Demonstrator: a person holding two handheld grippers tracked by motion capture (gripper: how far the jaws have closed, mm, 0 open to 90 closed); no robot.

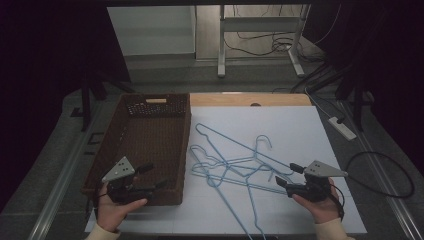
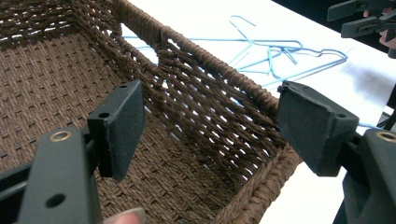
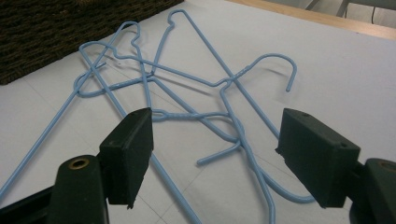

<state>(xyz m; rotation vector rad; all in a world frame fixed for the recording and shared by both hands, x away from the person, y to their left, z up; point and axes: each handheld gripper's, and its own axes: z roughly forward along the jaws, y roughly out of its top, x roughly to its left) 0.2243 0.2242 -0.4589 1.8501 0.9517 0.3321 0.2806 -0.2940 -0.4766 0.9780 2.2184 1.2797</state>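
Note:
Several light-blue wire hangers [image 1: 235,167] [image 3: 196,93] [image 2: 280,51] lie tangled on the white table cover, just right of a brown woven basket [image 1: 150,145] [image 2: 210,88]. My left gripper [image 1: 152,177] [image 2: 210,135] hovers open over the basket's near right corner, nothing between its jaws. My right gripper [image 1: 289,175] [image 3: 215,158] stands open just right of the hanger pile, low over the cover, its jaws pointing at the tangle with nothing held. The right gripper [image 2: 359,18] also appears at the top right of the left gripper view.
The basket is empty inside. A wooden table edge [image 1: 250,99] shows beyond the white cover [image 1: 300,130]. A power strip [image 1: 342,127] and a black cable [image 1: 385,175] lie off the table's right side. Table legs [image 1: 221,45] stand at the back.

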